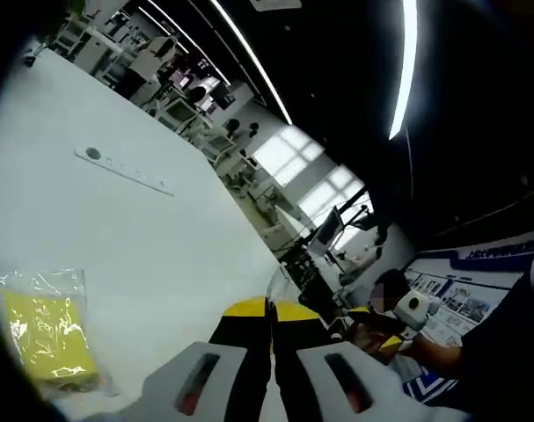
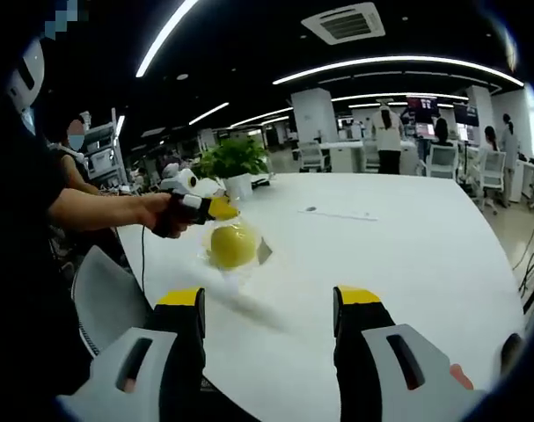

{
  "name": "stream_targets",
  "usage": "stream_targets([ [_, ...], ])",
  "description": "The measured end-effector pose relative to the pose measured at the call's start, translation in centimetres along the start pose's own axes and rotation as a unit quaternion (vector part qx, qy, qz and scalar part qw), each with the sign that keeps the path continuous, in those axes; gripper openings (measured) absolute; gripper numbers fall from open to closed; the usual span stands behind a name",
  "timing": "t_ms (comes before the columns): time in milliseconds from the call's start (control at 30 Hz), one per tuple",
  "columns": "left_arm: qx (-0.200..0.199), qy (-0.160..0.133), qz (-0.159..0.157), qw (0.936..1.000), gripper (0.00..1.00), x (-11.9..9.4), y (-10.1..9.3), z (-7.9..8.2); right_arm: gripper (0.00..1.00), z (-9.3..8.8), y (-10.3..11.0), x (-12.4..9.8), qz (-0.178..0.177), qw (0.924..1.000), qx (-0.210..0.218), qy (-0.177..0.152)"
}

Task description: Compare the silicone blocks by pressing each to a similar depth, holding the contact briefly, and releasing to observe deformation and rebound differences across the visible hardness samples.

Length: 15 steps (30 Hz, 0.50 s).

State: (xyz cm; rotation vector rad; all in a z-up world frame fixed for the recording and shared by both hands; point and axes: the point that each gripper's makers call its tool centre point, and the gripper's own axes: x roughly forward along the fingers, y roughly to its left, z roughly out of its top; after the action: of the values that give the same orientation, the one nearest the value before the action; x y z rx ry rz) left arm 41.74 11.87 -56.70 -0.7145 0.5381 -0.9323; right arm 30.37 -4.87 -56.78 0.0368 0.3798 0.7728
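Lifting yellow block in bag (image 2: 232, 245) | left gripper (image 2: 215, 209) fingers clamped | right gripper (image 2: 271, 299) fingers apart | block blurred

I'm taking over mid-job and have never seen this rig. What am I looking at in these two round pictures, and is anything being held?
There is no robot: a person holds a two-jaw gripper in each hand, and a camera rides on each. The left gripper view looks along the left gripper, whose yellow-tipped jaws are closed together. Beside it on the white table lies a yellow bagged piece. The right gripper view looks along the right gripper, whose jaws are open and hold nothing. It also shows the person's hand bringing the left gripper to a round yellow lump in clear wrap. I cannot tell whether it pinches the wrap.
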Motion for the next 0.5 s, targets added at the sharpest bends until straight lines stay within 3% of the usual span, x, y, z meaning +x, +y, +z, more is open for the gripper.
stream_targets([
  [500,0.039,-0.065,-0.058,0.9954,0.00,-3.6,-8.0,6.3,0.53,1.8,3.2,0.1,0.026,0.9994,-0.018,-0.011],
])
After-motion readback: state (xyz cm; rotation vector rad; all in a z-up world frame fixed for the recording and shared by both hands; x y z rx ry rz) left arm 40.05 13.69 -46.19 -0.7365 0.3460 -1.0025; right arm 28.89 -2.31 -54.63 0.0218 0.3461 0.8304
